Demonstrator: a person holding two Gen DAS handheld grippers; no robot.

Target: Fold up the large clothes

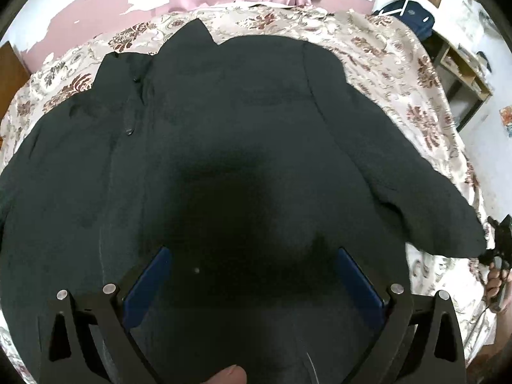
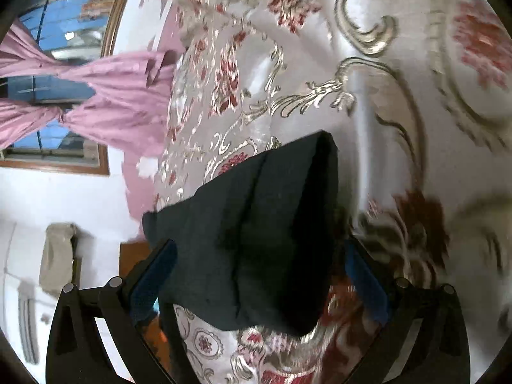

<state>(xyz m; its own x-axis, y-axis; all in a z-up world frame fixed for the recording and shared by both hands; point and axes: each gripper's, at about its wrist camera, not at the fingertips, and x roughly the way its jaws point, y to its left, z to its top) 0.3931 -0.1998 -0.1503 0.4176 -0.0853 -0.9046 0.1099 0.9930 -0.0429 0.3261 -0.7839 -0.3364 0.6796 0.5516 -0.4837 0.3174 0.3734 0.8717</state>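
Observation:
A large black coat [image 1: 224, 134] lies spread on a floral bedspread [image 1: 400, 73], collar toward the far side, one sleeve reaching out to the right. My left gripper [image 1: 252, 272] is open just above the coat's lower middle, holding nothing. My right gripper [image 2: 259, 275] is open with the black sleeve end [image 2: 256, 224] lying between its blue pads [image 2: 364, 281]; the jaws stand wide and do not pinch it. The right gripper also shows in the left wrist view [image 1: 499, 243] at the sleeve's tip.
A pink curtain [image 2: 105, 96] hangs by a window [image 2: 54, 48] beyond the bed. A shelf unit [image 1: 464, 76] with a dark blue bag [image 1: 412, 12] stands at the bed's far right. A pink wall [image 1: 96, 9] lies behind the bed.

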